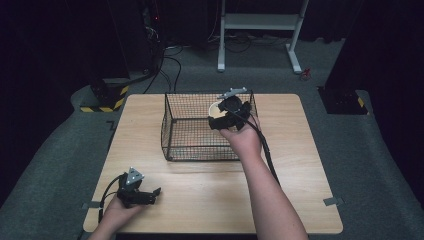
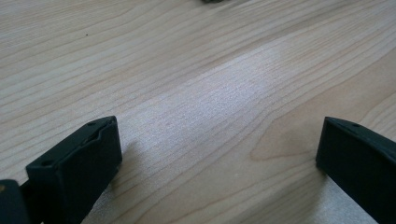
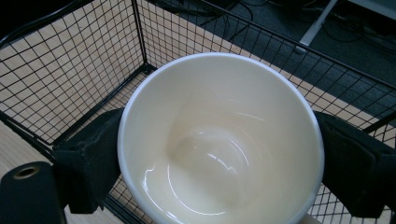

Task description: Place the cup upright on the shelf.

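Right tool [image 1: 226,114] clamped on a cream ceramic cup [image 1: 216,109], one jaw pressed to each outer side of the wall just under the rim; the right gripper view looks straight down into the glazed, empty bowl of the cup [image 3: 219,140]. Side grip across the widest part keeps the mouth upward and level, which suits lowering it upright. Cup sits inside the black wire basket [image 1: 172,131], toward the basket's far right corner; from these views I cannot tell whether its base already touches the basket floor or hangs just above it. Mesh walls [image 3: 79,70] rise close behind and to the side of the cup, so the corner leaves little room for the jaws to spread; judgement: release should be small and straight, then lift clear over the rim. Basket stands on the wooden desk [image 1: 300,165], roughly central, toward the far edge. Left tool [image 1: 145,196] rests low near the desk's near left corner, well apart from the basket, jaws spread wide with nothing between them, bare wood grain [image 2: 215,107] beneath. Likely parked there to stay out of the working arm's path.
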Available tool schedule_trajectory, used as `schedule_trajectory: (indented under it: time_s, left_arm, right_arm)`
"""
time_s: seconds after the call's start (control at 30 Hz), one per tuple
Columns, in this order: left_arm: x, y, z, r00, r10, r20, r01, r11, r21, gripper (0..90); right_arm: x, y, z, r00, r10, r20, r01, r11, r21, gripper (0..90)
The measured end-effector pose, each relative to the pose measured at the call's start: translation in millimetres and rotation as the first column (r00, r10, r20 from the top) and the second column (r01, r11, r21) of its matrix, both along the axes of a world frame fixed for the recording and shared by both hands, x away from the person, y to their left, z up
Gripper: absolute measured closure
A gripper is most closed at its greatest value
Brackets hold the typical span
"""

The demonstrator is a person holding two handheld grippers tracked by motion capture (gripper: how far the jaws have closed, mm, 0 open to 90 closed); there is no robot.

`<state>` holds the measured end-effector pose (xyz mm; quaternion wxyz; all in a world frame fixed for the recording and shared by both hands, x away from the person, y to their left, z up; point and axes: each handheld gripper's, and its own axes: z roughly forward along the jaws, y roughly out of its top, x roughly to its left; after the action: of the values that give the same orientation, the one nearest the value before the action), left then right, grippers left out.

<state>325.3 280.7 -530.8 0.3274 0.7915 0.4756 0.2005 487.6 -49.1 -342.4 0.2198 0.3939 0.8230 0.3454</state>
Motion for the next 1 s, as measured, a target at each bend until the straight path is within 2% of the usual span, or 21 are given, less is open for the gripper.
schedule_trajectory:
  time_s: [0.07,0.3,0.7,0.93,1.0]
  left_arm:
    - [0.0,-0.1,-0.2,1.0,0.0,0.002,0.0,1.0,-0.001,0.5]
    - [0.1,-0.2,-0.2,1.0,-0.002,0.002,0.002,1.0,-0.003,0.5]
    - [0.0,-0.3,-0.2,1.0,-0.001,0.0,0.001,1.0,-0.003,0.5]
    - [0.0,-0.2,-0.1,1.0,-0.003,-0.001,0.002,1.0,-0.003,0.5]
    - [0.0,-0.2,0.0,1.0,-0.003,-0.003,0.003,1.0,-0.003,0.5]
  right_arm:
    - [4.5,3.1,-2.4,1.0,0.001,0.007,-0.001,1.0,-0.003,9.8]
    - [16.9,10.4,-12.6,0.9999,-0.009,-0.014,0.008,1.0,-0.022,9.8]
    - [44.5,29.1,-37.8,0.9968,-0.037,-0.07,0.034,0.998,-0.053,9.8]
    - [57.0,31.6,-48.8,0.995,-0.047,-0.088,0.04,0.996,-0.079,9.8]
    - [61.4,31.1,-55.6,0.9918,-0.065,-0.11,0.056,0.995,-0.078,9.7]
